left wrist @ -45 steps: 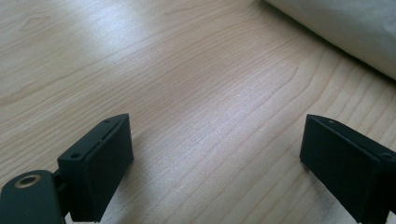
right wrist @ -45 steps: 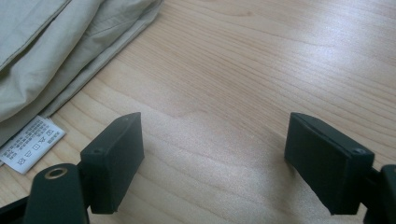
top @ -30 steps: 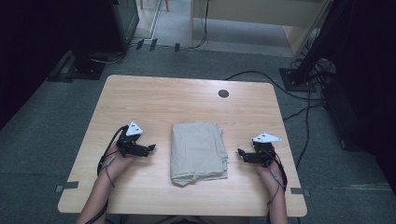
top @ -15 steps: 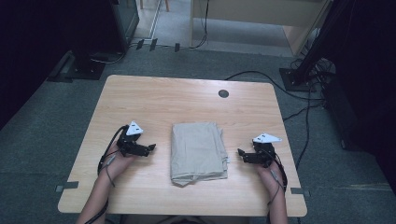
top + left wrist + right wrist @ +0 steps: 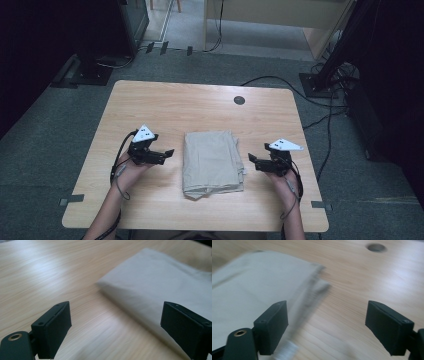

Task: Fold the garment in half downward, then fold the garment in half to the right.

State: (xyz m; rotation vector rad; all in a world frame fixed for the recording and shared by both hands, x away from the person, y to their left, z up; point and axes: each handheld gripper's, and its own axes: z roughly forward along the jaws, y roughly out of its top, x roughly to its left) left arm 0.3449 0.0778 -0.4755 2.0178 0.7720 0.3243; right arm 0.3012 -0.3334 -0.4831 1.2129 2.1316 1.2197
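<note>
Here the folded beige cloth lies flat on the pale wooden table, between the left gripper and right gripper, both gaping wide and empty; a round dark cable hole sits beyond.

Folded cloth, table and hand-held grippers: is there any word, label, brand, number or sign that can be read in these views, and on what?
None can be read.
Folded beige cloth: plain, no tag or print visible.
Wooden table: bare wood grain and a dark round hole, no marking.
Left hand-held gripper and right hand-held gripper: black jaws and white plates, no lettering visible.
</note>
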